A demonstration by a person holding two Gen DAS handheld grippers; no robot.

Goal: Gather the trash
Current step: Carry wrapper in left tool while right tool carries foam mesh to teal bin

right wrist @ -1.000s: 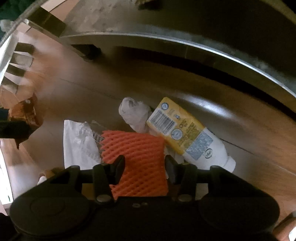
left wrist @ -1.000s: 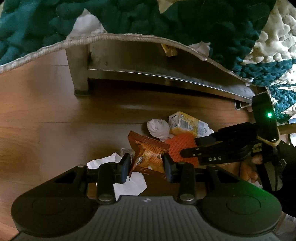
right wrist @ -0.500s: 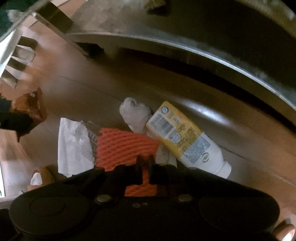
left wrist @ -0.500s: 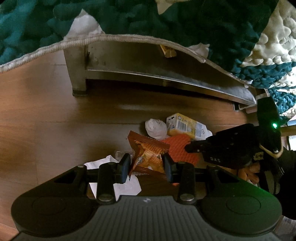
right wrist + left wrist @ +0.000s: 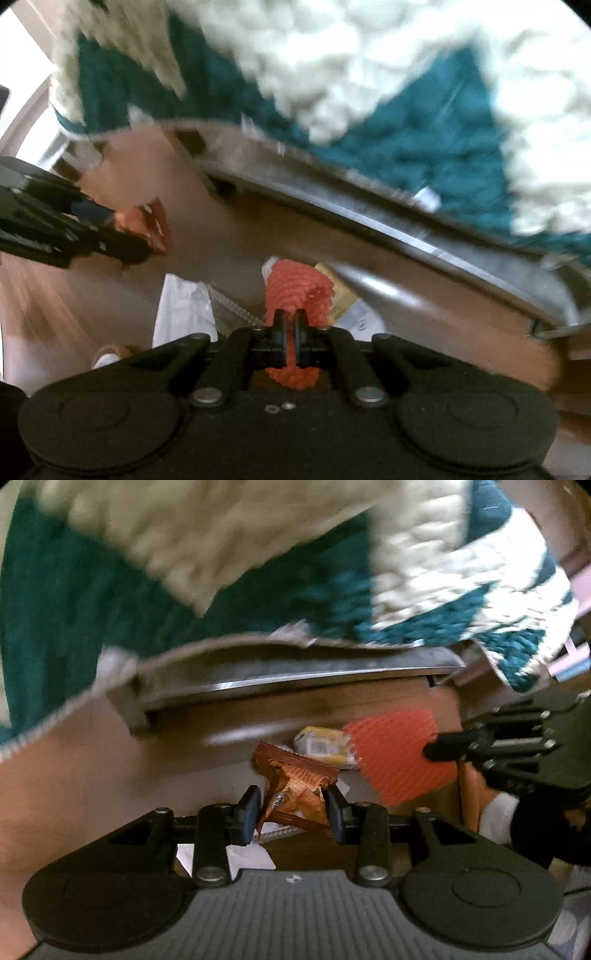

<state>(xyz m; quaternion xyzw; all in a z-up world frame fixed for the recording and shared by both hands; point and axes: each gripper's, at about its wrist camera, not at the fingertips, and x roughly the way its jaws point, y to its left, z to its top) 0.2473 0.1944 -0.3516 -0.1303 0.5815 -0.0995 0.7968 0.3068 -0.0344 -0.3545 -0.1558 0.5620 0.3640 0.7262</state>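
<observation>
The left claw (image 5: pixel 291 808) is clenched on an orange snack wrapper (image 5: pixel 295 779), its pads pressing the crumpled foil from both sides, clear of the wooden floor (image 5: pixel 92 775). The right claw (image 5: pixel 290 334) is pinched tight on an orange foam net (image 5: pixel 295 291), which hangs curled between its jaws. Below them on the floor lie a yellow-labelled bottle (image 5: pixel 325 744) and a white paper (image 5: pixel 181 310), near a metal bed frame (image 5: pixel 295 679). A teal and cream knitted blanket (image 5: pixel 221 572) drapes over the frame at the far side.
</observation>
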